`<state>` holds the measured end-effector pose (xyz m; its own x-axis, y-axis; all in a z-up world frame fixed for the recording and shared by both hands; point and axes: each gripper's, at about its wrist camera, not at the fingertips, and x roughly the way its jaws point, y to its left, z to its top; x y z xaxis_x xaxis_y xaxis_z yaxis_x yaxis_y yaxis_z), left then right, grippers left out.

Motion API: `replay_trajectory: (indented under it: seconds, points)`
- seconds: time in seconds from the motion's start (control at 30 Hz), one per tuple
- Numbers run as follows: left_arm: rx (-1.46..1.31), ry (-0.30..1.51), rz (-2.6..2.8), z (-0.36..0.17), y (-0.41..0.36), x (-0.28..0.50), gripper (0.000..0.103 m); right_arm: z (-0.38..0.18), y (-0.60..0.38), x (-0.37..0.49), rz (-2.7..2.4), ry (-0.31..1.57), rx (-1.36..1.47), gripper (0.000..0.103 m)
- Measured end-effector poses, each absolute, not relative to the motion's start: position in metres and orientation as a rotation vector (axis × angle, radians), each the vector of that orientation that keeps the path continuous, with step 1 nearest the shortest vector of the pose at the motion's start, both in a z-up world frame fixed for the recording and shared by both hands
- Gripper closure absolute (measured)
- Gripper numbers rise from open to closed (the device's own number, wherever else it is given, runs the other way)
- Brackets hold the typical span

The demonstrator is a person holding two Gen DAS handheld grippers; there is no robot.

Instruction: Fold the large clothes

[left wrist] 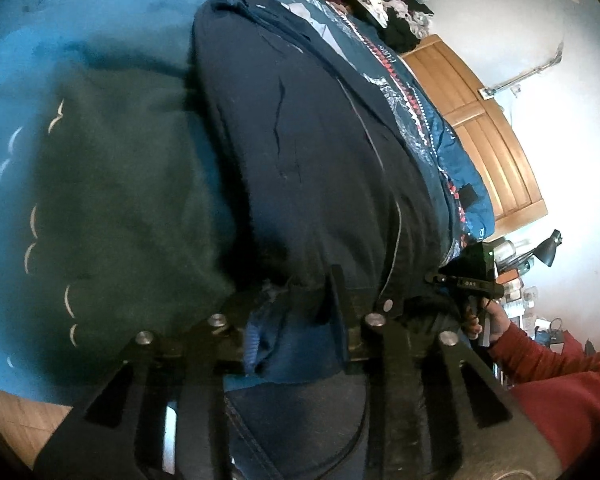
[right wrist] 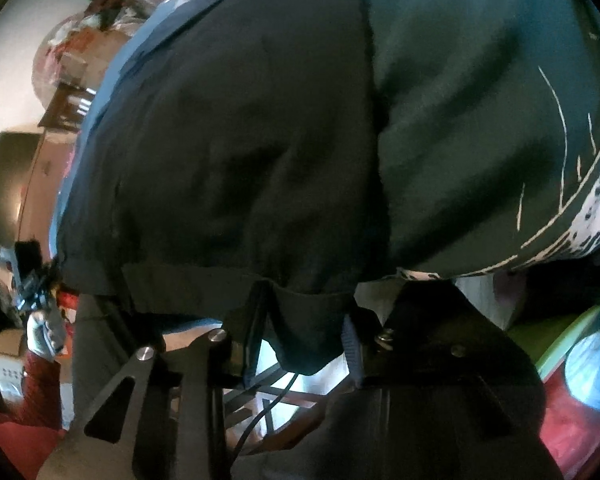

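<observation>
The dark navy garment (left wrist: pixel 308 152) lies stretched over a teal blanket (left wrist: pixel 80 60) on the bed, its near hem pulled toward both cameras. The left gripper (left wrist: pixel 300 320) is closed on that hem — blue ribbed fabric bunches between its fingers. The right gripper (right wrist: pixel 300 344) likewise clamps a fold of the same dark cloth, which droops over its fingers and hides most of what lies ahead.

Beside the garment a dark green sweater (left wrist: pixel 112 200) with pale scalloped stitching rests on the blanket, touching the navy cloth along one edge. Beyond the garment lies a patterned blue textile (left wrist: pixel 400 92) with white and red motifs, and behind it a wooden wardrobe (left wrist: pixel 480 128) — plus a heap of mixed clothes (left wrist: pixel 388 4). A black desk lamp (left wrist: pixel 550 248) stands near the red sleeve (left wrist: pixel 560 372).
</observation>
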<state>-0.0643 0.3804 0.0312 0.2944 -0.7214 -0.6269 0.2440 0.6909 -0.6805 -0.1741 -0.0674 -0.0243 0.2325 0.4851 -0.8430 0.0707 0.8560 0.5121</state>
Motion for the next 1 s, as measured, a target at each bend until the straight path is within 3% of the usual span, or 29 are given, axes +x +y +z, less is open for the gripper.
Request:
replay_trajectory:
  seconds: [0.3,0.57,0.77,1.0]
  points:
    - [-0.565,1.052,-0.714,0.028,0.385,-0.067,0.074,-0.027,-0.063,-0.170,0.252,1.350,0.477,0.069]
    - [-0.606,1.025,-0.744,0.024,0.386,-0.071,0.071,-0.027,-0.061,-0.163,0.198,1.401,0.506,0.066]
    - [-0.612,1.001,-0.749,0.025,0.391,-0.072,0.075,-0.005,-0.052,-0.167,0.179,1.382,0.460,0.074]
    - [-0.613,0.999,-0.756,0.027,0.386,-0.070,0.076,0.002,-0.047,-0.170,0.175,1.349,0.448,0.069]
